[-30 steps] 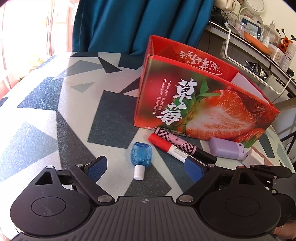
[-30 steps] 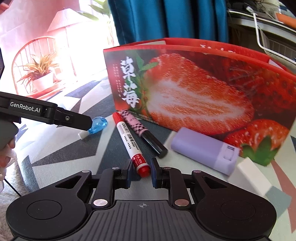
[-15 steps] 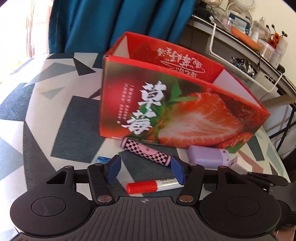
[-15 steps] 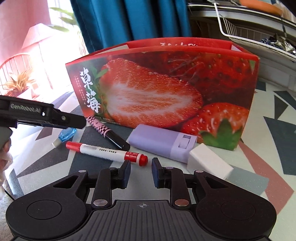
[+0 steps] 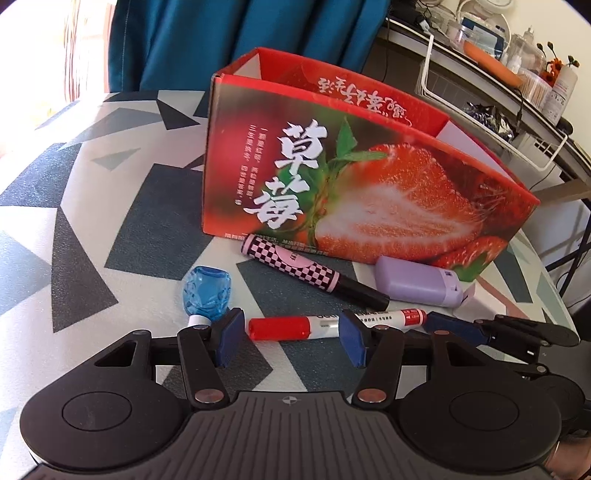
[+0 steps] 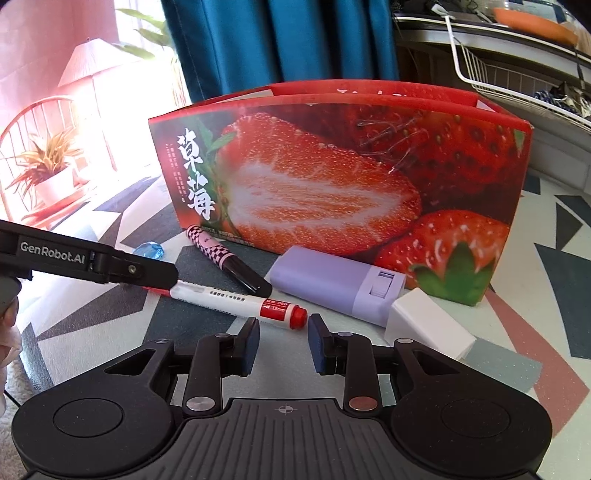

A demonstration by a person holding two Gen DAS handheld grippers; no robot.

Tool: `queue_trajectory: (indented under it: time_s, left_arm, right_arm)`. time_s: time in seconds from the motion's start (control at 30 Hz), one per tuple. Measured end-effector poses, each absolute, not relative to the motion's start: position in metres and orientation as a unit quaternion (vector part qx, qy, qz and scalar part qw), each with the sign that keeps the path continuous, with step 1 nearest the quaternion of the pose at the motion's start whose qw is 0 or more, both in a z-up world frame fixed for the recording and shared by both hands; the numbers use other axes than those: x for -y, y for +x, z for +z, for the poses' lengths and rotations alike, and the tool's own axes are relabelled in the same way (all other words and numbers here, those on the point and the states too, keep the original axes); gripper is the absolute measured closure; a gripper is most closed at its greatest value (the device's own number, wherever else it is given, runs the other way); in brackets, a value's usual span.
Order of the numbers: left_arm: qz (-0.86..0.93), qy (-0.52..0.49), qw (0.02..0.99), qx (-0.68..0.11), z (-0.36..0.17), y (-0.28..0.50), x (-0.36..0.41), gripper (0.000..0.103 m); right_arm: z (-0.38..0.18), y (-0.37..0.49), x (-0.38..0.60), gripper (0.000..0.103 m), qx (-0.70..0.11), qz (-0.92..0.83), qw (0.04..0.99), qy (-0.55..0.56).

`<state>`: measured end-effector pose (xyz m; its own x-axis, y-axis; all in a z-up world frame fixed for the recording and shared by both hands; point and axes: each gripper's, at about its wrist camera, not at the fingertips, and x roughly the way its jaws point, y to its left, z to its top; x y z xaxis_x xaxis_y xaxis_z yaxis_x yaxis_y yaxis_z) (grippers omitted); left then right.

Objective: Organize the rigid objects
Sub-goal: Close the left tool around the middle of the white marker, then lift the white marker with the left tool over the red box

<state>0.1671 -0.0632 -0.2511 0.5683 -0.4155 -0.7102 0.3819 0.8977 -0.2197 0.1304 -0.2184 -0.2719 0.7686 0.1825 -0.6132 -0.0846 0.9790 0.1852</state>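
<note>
A red-and-white marker [image 5: 295,328] lies crosswise on the patterned table, in front of the open red strawberry box [image 5: 354,177]. My left gripper [image 5: 291,341] is open, its pads either side of the marker's red cap end, not closed on it. My right gripper [image 6: 282,343] is open and empty, just short of the marker's other end [image 6: 291,314]. A pink checkered pen [image 5: 295,271], a purple case [image 5: 417,282] and a blue bottle [image 5: 207,293] lie near the box. A white block [image 6: 428,321] sits beside the purple case [image 6: 332,280].
The left gripper's finger [image 6: 110,266] crosses the right wrist view over the marker. The box [image 6: 332,177] stands behind the objects. A wire rack [image 5: 491,122] and cluttered shelf lie beyond the table's right edge. A curtain [image 5: 240,33] hangs behind.
The marker has turned from lengthwise to crosswise on the table. My left gripper has narrowed and come around its cap end. My right gripper has let go of the marker and opened a little.
</note>
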Motion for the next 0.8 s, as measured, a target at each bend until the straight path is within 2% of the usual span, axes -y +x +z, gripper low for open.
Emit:
queue_trajectory:
  time_s: [0.8]
  left_arm:
    - [-0.210, -0.008, 0.891, -0.402, -0.258, 0.159, 0.068, 0.044]
  right_arm:
    - [-0.270, 0.131, 0.205, 0.070, -0.324, 0.073, 0.943, 0.037]
